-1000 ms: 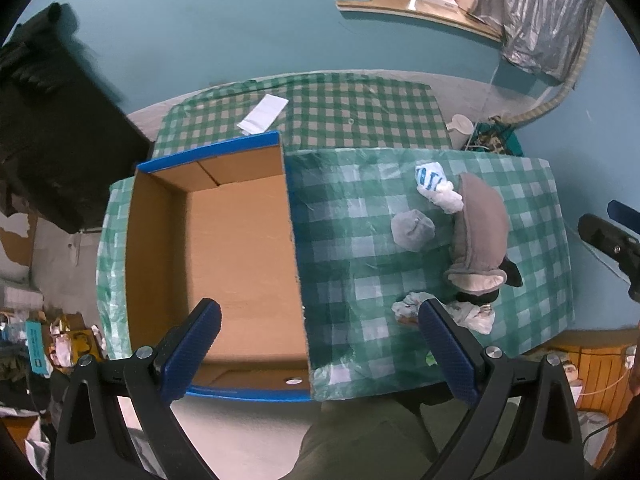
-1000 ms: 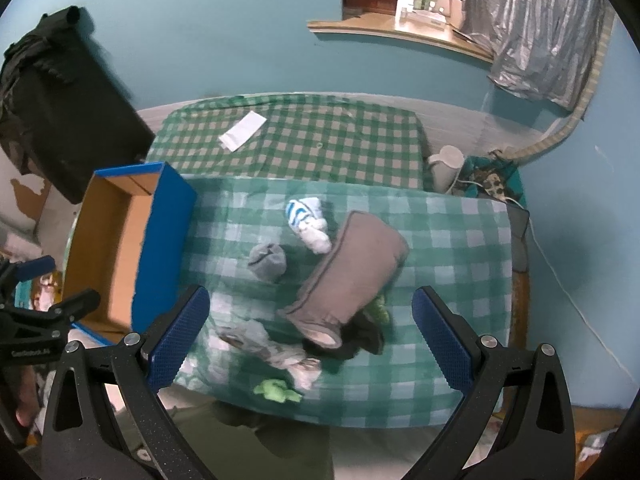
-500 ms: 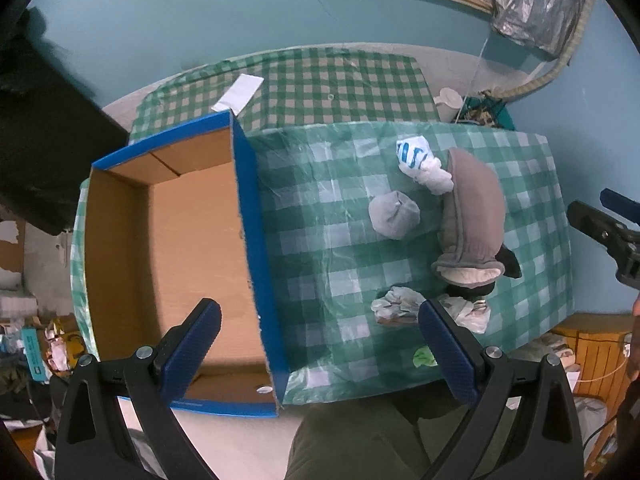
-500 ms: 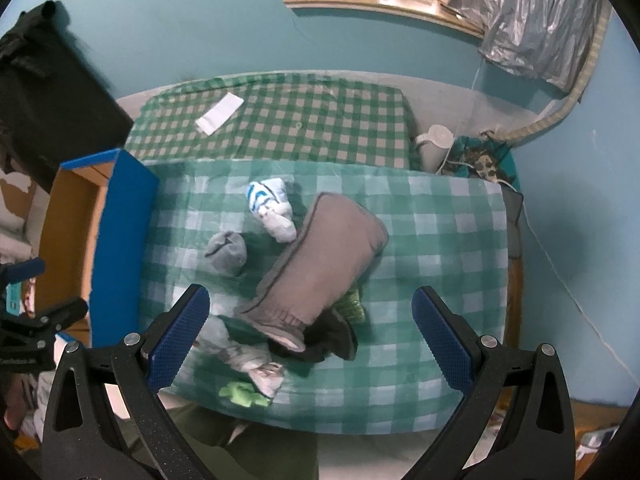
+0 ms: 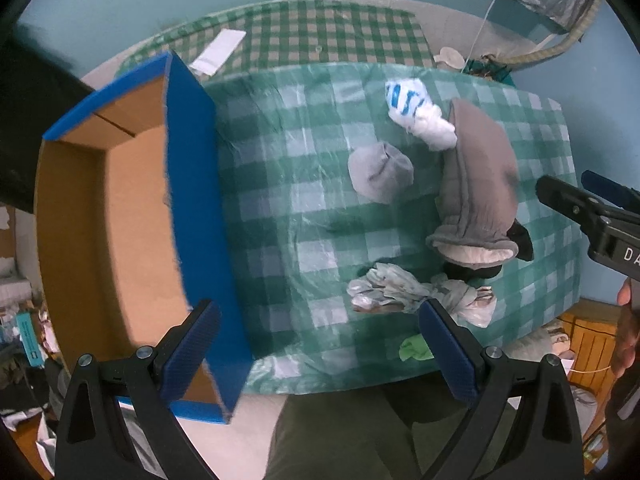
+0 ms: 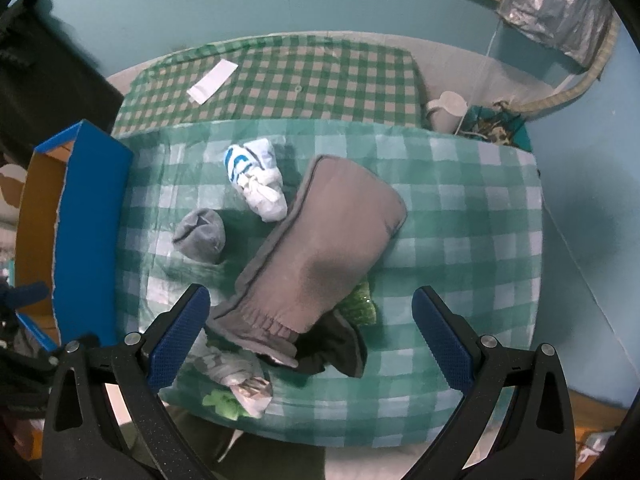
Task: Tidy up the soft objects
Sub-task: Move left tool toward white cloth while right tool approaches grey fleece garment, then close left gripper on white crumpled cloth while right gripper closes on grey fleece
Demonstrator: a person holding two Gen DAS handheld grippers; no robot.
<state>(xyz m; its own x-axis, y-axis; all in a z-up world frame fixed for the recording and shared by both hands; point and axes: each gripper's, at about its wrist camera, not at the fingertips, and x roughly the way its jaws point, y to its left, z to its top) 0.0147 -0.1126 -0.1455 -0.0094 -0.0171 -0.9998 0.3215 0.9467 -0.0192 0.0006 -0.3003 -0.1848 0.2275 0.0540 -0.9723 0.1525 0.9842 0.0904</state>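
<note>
So far nothing is sorted; both my left gripper [image 5: 316, 344] and right gripper [image 6: 310, 338] hang spread wide and empty above the table; the cardboard box [image 5: 120, 216] holds nothing; the grey pouch [image 6: 316, 248], rolled socks [image 6: 200, 234] and rags lie on the checked cloth [image 6: 460, 216].

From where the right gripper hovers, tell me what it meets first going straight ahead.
Most likely the gray fleece garment: it lies centred between the open jaws of the right gripper, above the checked table. Depth is unclear through the fisheye.

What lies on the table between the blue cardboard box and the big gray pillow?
The rolled gray sock lies between the blue box and the gray pillow; otherwise only bare checked tablecloth. Both wrist views show it, the right wrist view most clearly.
</note>
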